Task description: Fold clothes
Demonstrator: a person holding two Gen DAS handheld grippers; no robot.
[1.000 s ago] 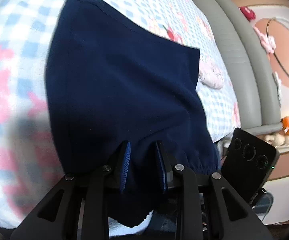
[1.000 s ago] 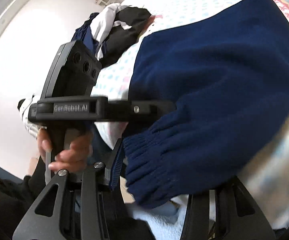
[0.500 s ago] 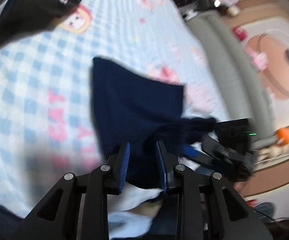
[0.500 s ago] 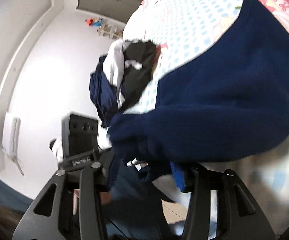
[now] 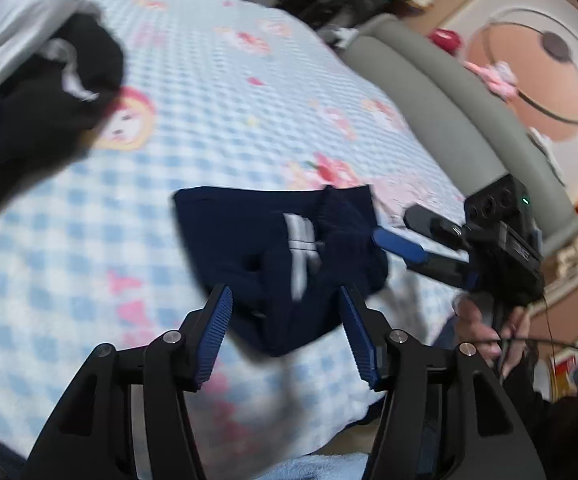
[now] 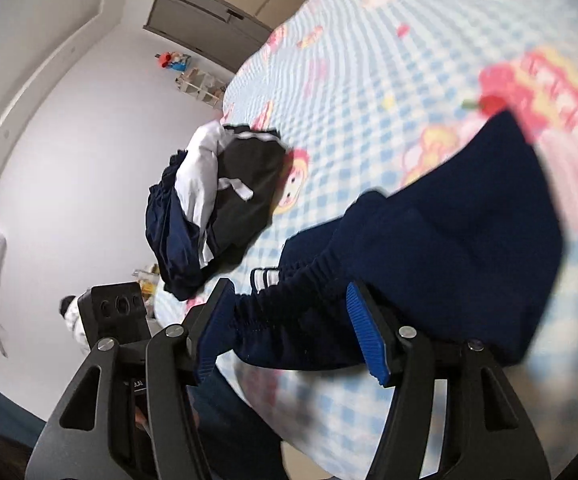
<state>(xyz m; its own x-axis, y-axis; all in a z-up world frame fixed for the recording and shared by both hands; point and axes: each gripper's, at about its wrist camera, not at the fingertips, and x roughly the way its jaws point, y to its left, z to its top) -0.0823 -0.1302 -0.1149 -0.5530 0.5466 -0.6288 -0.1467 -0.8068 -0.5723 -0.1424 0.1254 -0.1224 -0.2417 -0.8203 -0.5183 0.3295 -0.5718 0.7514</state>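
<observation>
A navy knitted garment (image 5: pixel 249 240) lies folded in a compact bundle on the blue checked bed sheet (image 5: pixel 209 92). Its ribbed hem (image 6: pixel 297 300) faces the near edge of the bed. My left gripper (image 5: pixel 285 294) is open just short of the bundle, with nothing between its pads. My right gripper (image 6: pixel 289 286) is also open, and the hem lies behind its spread fingers. In the left wrist view the right gripper (image 5: pixel 391 224) points at the bundle's right side, and a hand (image 5: pixel 477 328) holds its handle.
A heap of black, white and navy clothes (image 5: pixel 41 92) (image 6: pixel 217 200) lies at the far left of the bed. A grey padded bed frame (image 5: pixel 449 120) runs along the right side. The left gripper's camera body (image 6: pixel 117 312) shows low on the left.
Both grippers were shut on the navy garment and have let go and opened wide. The garment, held spread out a second ago, now lies folded over on the sheet, farther from both cameras.
</observation>
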